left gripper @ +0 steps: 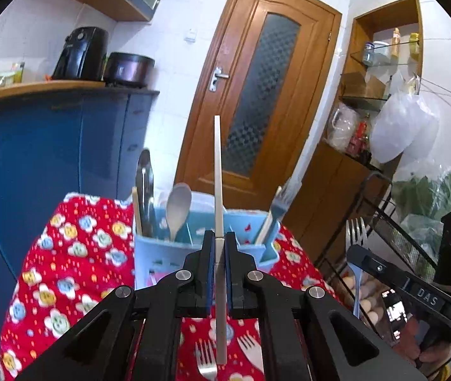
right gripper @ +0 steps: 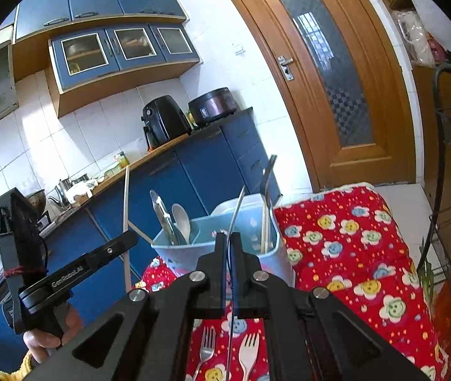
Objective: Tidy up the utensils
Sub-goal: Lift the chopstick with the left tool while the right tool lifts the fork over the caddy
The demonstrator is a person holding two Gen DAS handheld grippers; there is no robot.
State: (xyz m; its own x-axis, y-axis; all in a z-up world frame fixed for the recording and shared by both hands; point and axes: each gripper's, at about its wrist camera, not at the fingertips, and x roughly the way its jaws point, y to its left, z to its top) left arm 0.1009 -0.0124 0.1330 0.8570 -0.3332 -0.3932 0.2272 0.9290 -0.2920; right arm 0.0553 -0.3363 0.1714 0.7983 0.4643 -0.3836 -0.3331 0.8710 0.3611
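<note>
Above floral cloth (left gripper: 76, 247), grippers (left gripper: 220, 244) clamp utensils (left gripper: 217, 171)

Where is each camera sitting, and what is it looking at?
Left wrist view: sits on the left gripper, looking along its fingers at the blue utensil holder and wooden door; its jaws pinch a white chopstick; the right gripper shows at right.
Right wrist view: sits on the right gripper, shut on a thin fork handle, facing the same holder; the left gripper and a hand show at left.
Both share the holder, door, red flowered cloth and two forks lying on it.
</note>
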